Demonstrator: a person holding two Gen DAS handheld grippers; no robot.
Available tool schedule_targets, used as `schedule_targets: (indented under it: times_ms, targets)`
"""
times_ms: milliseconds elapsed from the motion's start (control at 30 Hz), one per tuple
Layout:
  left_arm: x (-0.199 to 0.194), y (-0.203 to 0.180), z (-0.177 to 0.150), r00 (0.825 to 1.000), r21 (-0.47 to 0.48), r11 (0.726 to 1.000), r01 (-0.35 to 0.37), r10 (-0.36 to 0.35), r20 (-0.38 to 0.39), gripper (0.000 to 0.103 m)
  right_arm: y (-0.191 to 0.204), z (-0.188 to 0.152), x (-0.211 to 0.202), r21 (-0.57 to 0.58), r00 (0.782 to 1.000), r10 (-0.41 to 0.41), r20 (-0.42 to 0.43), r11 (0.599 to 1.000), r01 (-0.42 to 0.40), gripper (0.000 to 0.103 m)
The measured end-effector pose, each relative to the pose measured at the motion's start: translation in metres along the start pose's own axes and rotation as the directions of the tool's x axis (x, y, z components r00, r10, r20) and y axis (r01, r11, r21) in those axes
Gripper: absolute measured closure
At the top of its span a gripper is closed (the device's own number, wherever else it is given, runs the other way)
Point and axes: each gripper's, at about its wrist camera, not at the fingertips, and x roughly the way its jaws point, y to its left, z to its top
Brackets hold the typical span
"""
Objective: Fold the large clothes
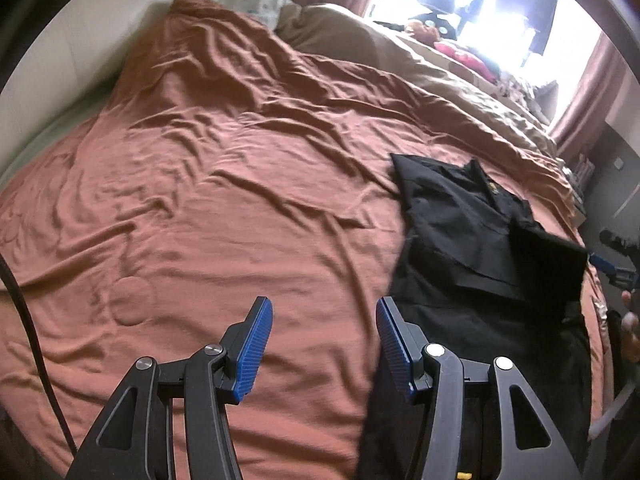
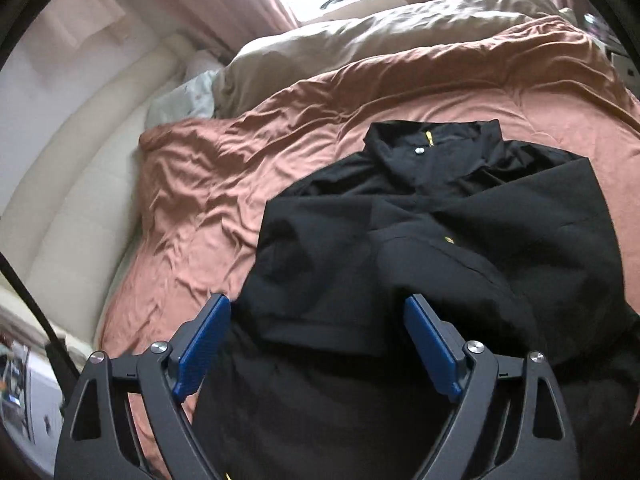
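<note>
While the black jacket (image 2: 420,240) lies part-folded on the rust bedspread (image 1: 220,168), filling the right wrist frame's centre, both the left gripper (image 1: 324,344) and right gripper (image 2: 316,340) hang released, grasping nothing.

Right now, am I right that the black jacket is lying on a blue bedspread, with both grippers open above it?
Not quite: the bedspread is rust-orange, not blue, as the right wrist view shows. The black jacket does lie on it, and the left gripper and right gripper are both open.
</note>
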Motion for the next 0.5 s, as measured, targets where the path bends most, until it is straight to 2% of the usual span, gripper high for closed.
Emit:
schedule_targets:
  times_ms: [133,300,500]
  targets:
    - [0.009,-0.031,0.003,0.999,0.039,0.999,0.032,-0.031,-0.012,0.047,-0.031,-0.018,-0.024,0.031,1.0,0.005,0.004,1.0,-0.005,0.015]
    - [0.021,-0.082,0.008,0.997,0.106,0.992,0.074,-0.071,-0.03,0.047,-0.089,-0.038,-0.066,0.097,0.996,-0.077,0.047,0.993,0.073,0.015]
    - [0.04,-0.153,0.013,0.992,0.192,0.974,0.122,-0.113,-0.059,0.047,-0.148,-0.06,-0.108,0.175,0.987,-0.141,0.075,0.976,0.127,0.015]
